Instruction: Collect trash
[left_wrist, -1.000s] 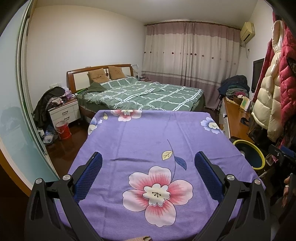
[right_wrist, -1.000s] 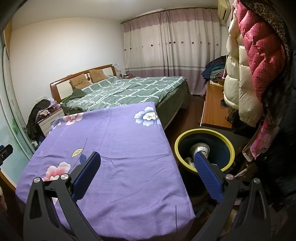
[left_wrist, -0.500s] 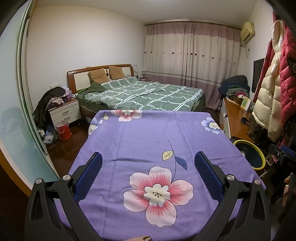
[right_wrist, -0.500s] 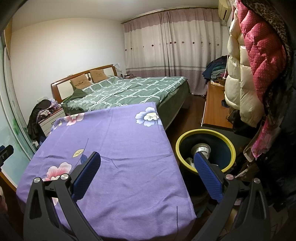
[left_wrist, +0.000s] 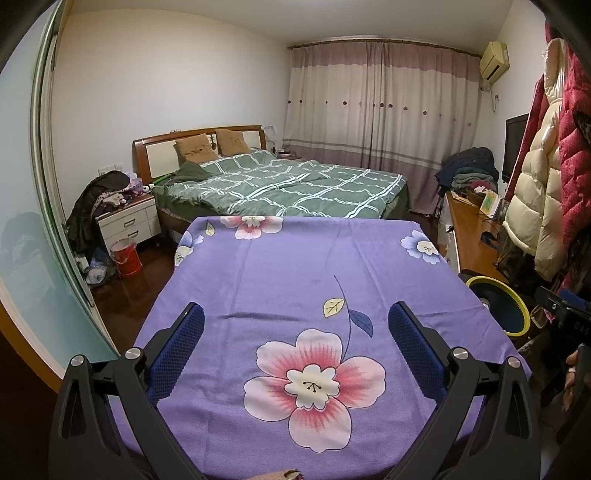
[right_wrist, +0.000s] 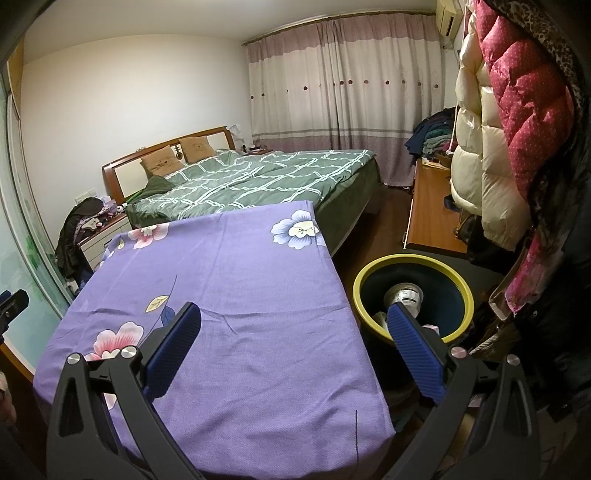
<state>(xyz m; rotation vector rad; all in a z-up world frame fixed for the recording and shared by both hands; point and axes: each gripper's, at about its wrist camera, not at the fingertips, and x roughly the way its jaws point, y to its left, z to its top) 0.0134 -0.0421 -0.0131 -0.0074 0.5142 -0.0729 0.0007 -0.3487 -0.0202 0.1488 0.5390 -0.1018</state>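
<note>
A dark bin with a yellow rim (right_wrist: 413, 295) stands on the floor at the right of the table; a silvery can (right_wrist: 403, 296) and some pale scraps lie inside it. The bin also shows in the left wrist view (left_wrist: 496, 304). The table wears a purple flowered cloth (left_wrist: 295, 280), with no trash showing on it. My left gripper (left_wrist: 296, 325) is open and empty above the cloth's near half. My right gripper (right_wrist: 295, 328) is open and empty over the table's right edge, its right finger in front of the bin.
A bed with a green checked cover (left_wrist: 288, 184) lies beyond the table. A white nightstand (left_wrist: 127, 221) and a red bucket (left_wrist: 127, 256) stand at the left. A wooden desk (right_wrist: 430, 210) and hanging coats (right_wrist: 517, 122) crowd the right side.
Both views have shifted only slightly; the right gripper has edged a little nearer the bin. Both grippers stay open and empty.
</note>
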